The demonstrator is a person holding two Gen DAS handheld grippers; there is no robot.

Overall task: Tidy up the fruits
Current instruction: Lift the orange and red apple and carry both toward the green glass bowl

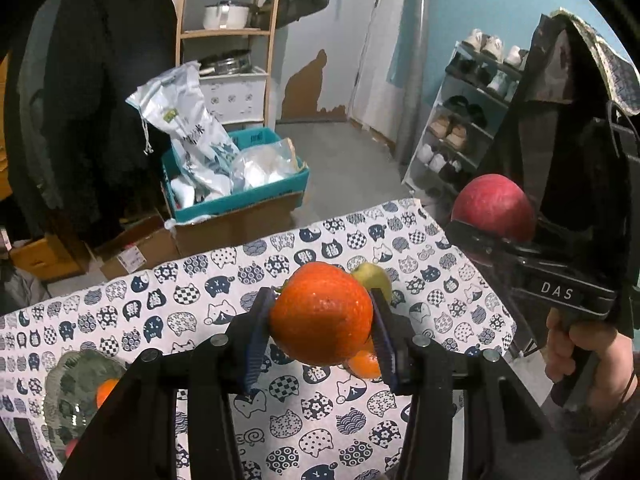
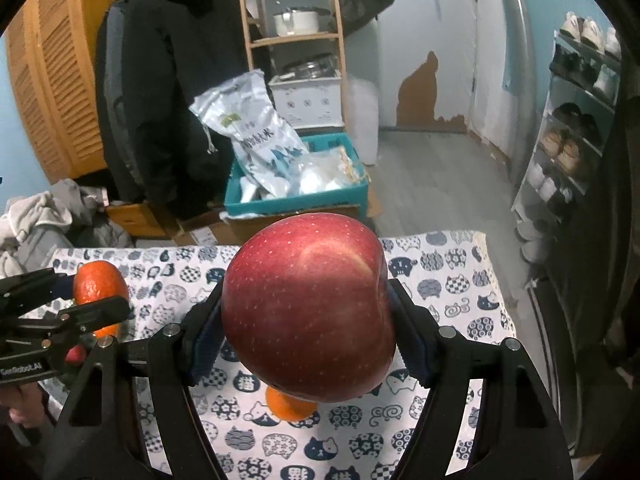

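Note:
My left gripper is shut on an orange and holds it above the cat-print tablecloth. My right gripper is shut on a red apple, also above the table; the apple shows at the right of the left wrist view. The held orange shows at the left of the right wrist view. A second orange and a green-yellow fruit lie on the cloth. A glass bowl at the left holds an orange and something red.
Beyond the table's far edge stand a teal crate with bags on cardboard boxes, a wooden shelf with pots, and hanging dark coats. A shoe rack stands at the right.

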